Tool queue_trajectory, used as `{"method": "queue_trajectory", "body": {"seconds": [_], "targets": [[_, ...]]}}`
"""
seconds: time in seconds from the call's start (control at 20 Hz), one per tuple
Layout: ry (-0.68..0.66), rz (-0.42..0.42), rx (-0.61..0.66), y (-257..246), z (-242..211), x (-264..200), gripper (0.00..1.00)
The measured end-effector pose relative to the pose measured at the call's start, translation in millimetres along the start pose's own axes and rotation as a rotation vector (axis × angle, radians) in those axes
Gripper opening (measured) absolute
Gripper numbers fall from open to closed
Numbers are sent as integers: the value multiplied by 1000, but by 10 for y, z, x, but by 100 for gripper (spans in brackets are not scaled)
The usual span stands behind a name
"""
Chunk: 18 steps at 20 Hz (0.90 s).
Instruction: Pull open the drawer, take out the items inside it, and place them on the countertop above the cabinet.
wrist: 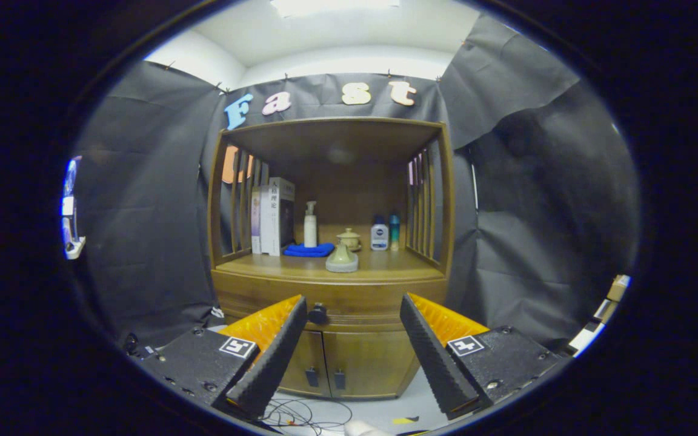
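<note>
Brown wood makes up the cabinet (331, 266), whose shallow drawer (337, 298) sits flush and closed under the countertop (385, 265), its small dark round knob (317, 313) just beside the left finger's tip. The gripper (354, 315) stands spread wide and grips nothing, well short of the front. The closed drawer fits either a start or a finished, re-shut job. Any pull should centre the knob between the fingers and draw straight out, level. A pale green lidded ceramic pot (342, 259) rests at the countertop's front edge.
</note>
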<state>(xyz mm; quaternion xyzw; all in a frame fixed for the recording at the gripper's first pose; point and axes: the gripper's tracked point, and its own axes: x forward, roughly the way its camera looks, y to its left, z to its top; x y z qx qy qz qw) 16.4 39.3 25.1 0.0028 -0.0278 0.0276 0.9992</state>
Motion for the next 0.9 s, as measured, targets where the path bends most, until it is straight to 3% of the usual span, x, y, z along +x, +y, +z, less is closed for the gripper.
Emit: {"method": "queue_trajectory", "body": {"seconds": [0.4,0.9], "targets": [[26,-72,37,-433,-255,-293,100],[17,-53,19,-434,-209,-319,100]]}}
